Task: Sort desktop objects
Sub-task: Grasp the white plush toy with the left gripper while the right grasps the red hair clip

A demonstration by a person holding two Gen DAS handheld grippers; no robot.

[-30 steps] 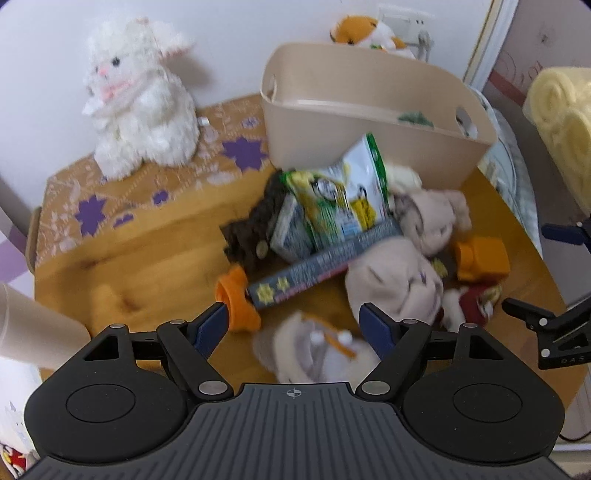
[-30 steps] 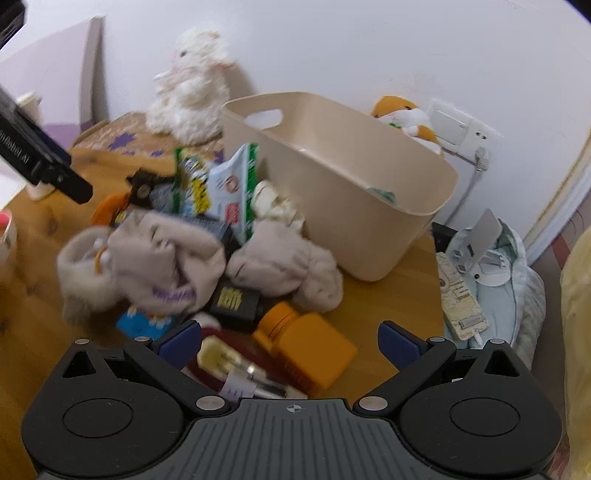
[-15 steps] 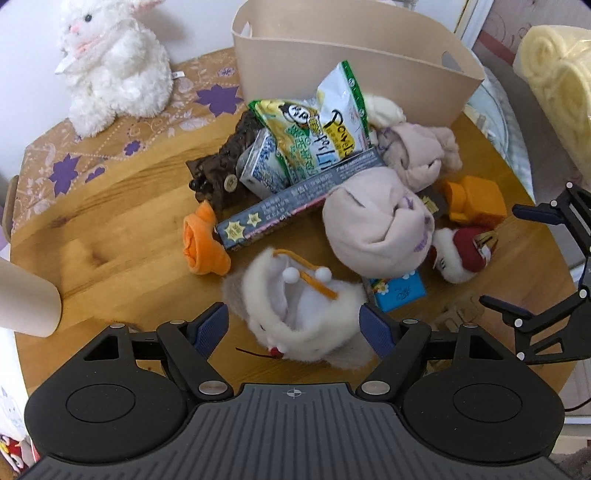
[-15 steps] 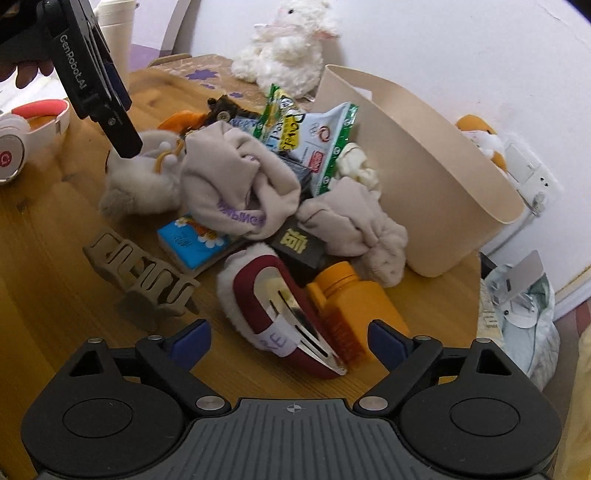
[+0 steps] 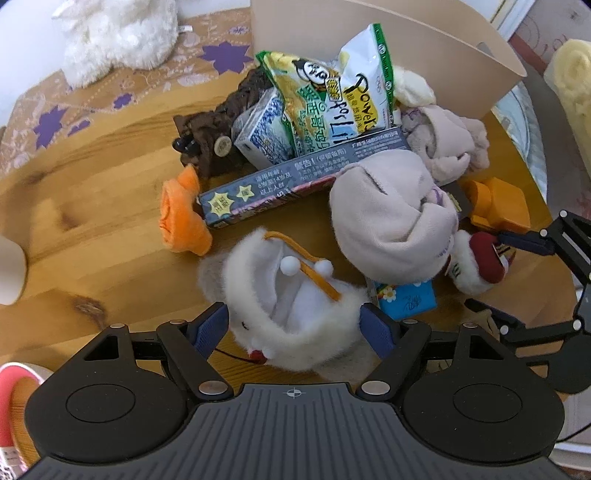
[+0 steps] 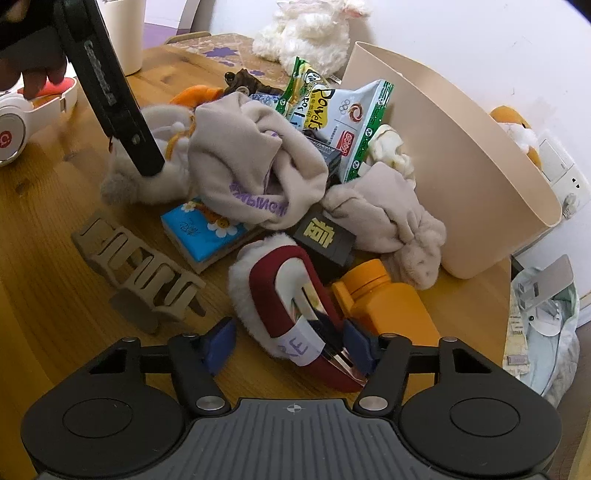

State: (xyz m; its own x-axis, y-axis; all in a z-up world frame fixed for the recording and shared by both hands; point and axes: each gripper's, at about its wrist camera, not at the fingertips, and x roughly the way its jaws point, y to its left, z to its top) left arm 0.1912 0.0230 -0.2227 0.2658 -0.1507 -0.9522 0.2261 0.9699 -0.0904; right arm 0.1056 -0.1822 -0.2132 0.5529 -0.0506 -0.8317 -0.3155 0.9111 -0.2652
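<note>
A pile of objects lies on the wooden table in front of a beige bin (image 5: pixel 424 55). My left gripper (image 5: pixel 293 326) is open, its fingers on either side of a white fluffy hat (image 5: pixel 291 314) with an orange cord. My right gripper (image 6: pixel 290 347) is open around a red slipper with white fur trim (image 6: pixel 273 291); its right finger is close against the slipper's edge. The left gripper's arm (image 6: pixel 110 96) shows in the right wrist view over the fluffy hat (image 6: pixel 147 181). The right gripper (image 5: pixel 517 277) shows in the left wrist view by the slipper (image 5: pixel 480 258).
The pile holds a beige cloth hat (image 5: pixel 391 218), a snack bag (image 5: pixel 332 96), a dark long box (image 5: pixel 295 181), an orange bottle (image 6: pixel 384 299), a blue tissue pack (image 6: pixel 203 225), a beige hair claw (image 6: pixel 136 269). A white plush rabbit (image 5: pixel 118 33) sits behind. Headphones (image 6: pixel 22 114) lie at left.
Both grippers have moved down and forward into the pile. The left now brackets the fluffy hat, the right now brackets the red slipper.
</note>
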